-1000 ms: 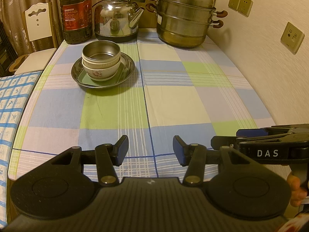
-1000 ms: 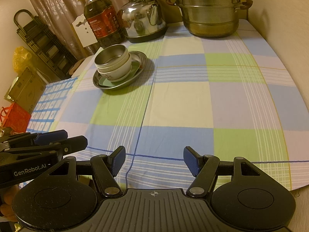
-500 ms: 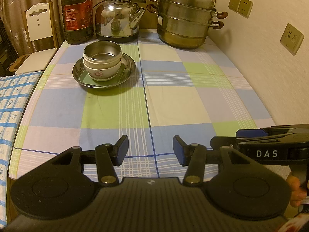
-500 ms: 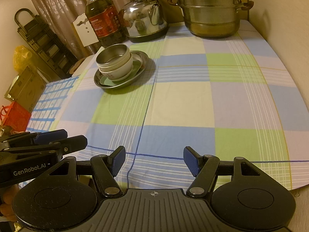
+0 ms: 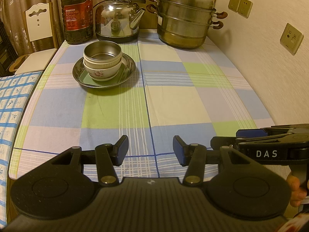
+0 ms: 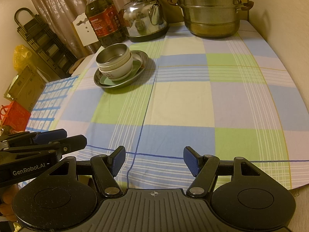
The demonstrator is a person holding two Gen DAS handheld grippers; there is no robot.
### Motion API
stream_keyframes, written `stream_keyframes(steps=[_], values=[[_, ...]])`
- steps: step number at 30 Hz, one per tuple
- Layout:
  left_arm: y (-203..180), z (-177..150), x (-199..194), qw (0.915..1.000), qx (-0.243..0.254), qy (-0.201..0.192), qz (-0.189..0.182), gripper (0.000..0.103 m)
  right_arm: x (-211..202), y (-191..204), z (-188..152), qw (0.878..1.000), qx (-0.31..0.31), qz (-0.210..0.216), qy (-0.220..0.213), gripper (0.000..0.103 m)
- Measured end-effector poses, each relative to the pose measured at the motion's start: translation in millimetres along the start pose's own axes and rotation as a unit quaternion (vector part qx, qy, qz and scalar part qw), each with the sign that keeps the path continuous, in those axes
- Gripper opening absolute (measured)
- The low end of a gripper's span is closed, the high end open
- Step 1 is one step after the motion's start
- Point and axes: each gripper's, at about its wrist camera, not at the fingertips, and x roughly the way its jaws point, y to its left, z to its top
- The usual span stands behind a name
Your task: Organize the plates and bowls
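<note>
A steel bowl (image 5: 102,53) sits nested on a white flowered bowl (image 5: 102,72), both on a green plate (image 5: 85,76) inside a round steel plate (image 5: 129,65) at the far left of the checked tablecloth. The same stack shows as steel bowl (image 6: 112,55), white bowl (image 6: 121,70) and steel plate (image 6: 143,58). My left gripper (image 5: 150,149) hangs open over the table's near edge, nothing between its fingers. My right gripper (image 6: 154,159) is open too, empty, also near the front edge. Each gripper shows in the other's view, right one (image 5: 260,145) and left one (image 6: 48,143).
Along the back stand an oil bottle (image 5: 77,13), a steel kettle (image 5: 117,21) and a stacked steamer pot (image 5: 185,19). A wall with sockets (image 5: 291,38) runs along the right side. A white chair (image 5: 38,27) and a blue-checked cloth (image 5: 11,100) lie left.
</note>
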Motion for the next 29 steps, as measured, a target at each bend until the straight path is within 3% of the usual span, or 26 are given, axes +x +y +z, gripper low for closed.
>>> stream_keyframes(steps=[29], values=[[-0.8, 0.3, 0.6, 1.0, -0.001, 0.0, 0.0, 0.048, -0.5, -0.3, -0.7, 1.0, 0.0, 0.0, 0.0, 0.067]])
